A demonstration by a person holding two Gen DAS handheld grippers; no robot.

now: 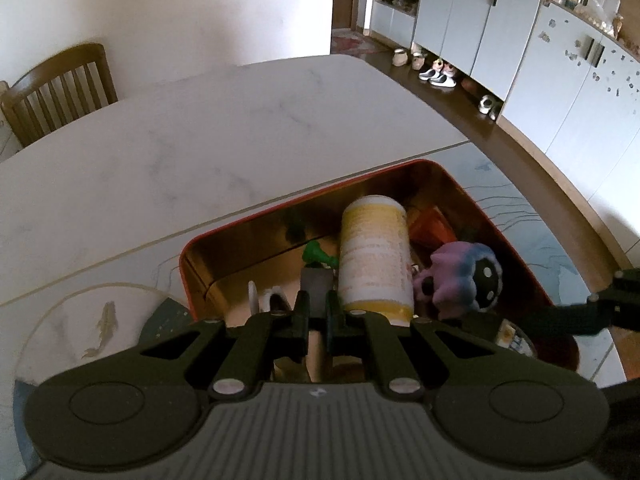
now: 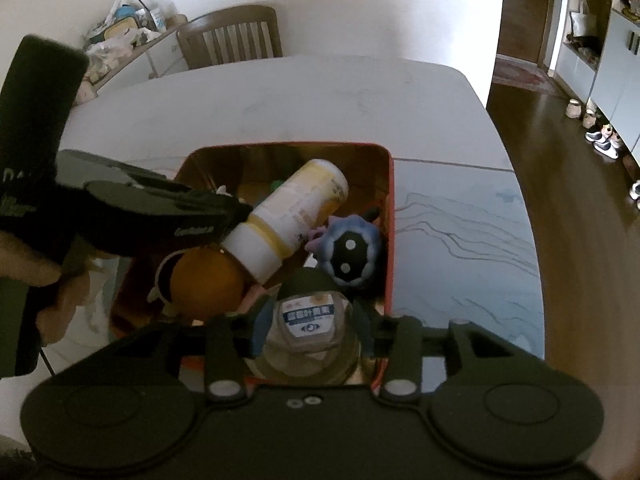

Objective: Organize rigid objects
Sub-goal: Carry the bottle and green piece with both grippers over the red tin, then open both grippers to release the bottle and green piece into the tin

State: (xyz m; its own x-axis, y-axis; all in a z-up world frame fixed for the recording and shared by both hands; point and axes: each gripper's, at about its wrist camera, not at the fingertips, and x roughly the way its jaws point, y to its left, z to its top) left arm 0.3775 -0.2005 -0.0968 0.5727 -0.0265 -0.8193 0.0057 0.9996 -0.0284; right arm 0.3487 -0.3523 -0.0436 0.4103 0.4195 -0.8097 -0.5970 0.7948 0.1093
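Partly hidden, a clear bottle (image 2: 310,340) sits between the right claw (image 2: 310,320).

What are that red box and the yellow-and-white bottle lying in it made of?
The red box looks like thin metal: its gold inner walls shine and mirror the contents, and its rim is rolled. The yellow-and-white bottle looks like matte plastic with a printed label and white cap; the material is a guess from its dull surface.

one tin (image 2: 390,216), two bottles (image 2: 296,220) (image 2: 308,336), one orange (image 2: 206,286) (plus one toy (image 2: 350,256))
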